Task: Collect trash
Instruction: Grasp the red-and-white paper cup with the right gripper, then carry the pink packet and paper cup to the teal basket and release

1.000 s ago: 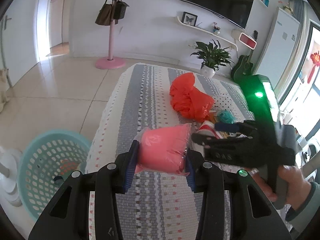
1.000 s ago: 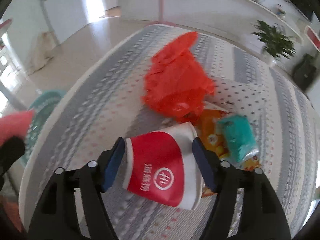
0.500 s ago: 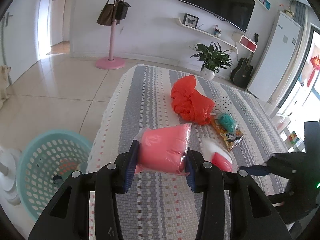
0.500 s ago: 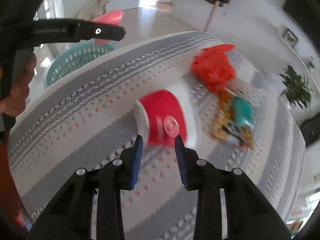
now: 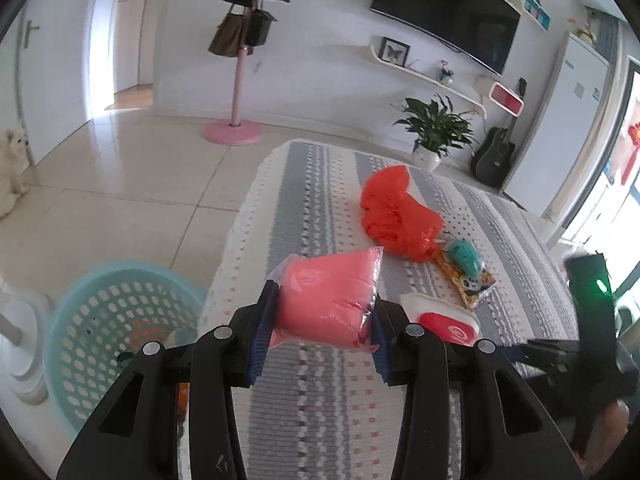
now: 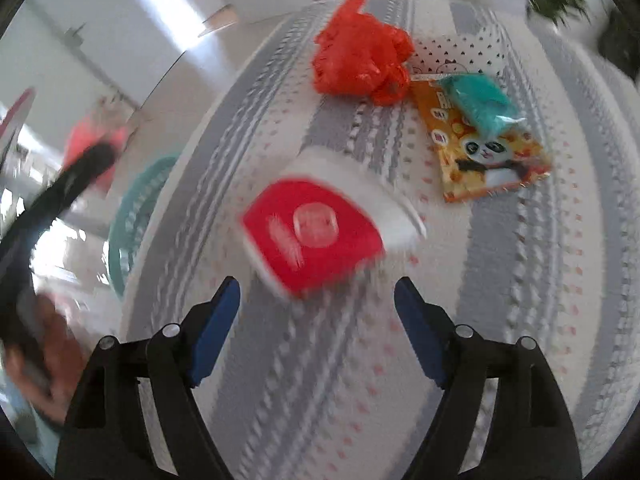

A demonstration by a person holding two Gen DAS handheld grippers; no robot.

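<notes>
My left gripper (image 5: 322, 320) is shut on a pink packet (image 5: 326, 300) in clear wrap and holds it above the near edge of the striped table. A red and white paper cup (image 6: 320, 232) lies on its side on the cloth. My right gripper (image 6: 316, 292) hangs just short of it, its jaws opening wide with nothing pressed between the pads. Further back lie a crumpled red plastic bag (image 6: 360, 60), a teal packet (image 6: 480, 100) and an orange panda wrapper (image 6: 492, 160). A teal basket (image 5: 120, 320) stands on the floor to the left of the table.
The table wears a grey and white striped cloth (image 5: 320, 400). A white stand (image 5: 16, 344) is beside the basket. A pink coat stand (image 5: 236, 80), a potted plant (image 5: 436, 128) and a guitar (image 5: 496, 156) stand by the far wall. A white dog (image 5: 10, 168) sits at the far left.
The right gripper let go of the cup, drew back, narrowed and then spread wide; the cup now lies on the cloth. The left gripper kept still with the pink packet.
</notes>
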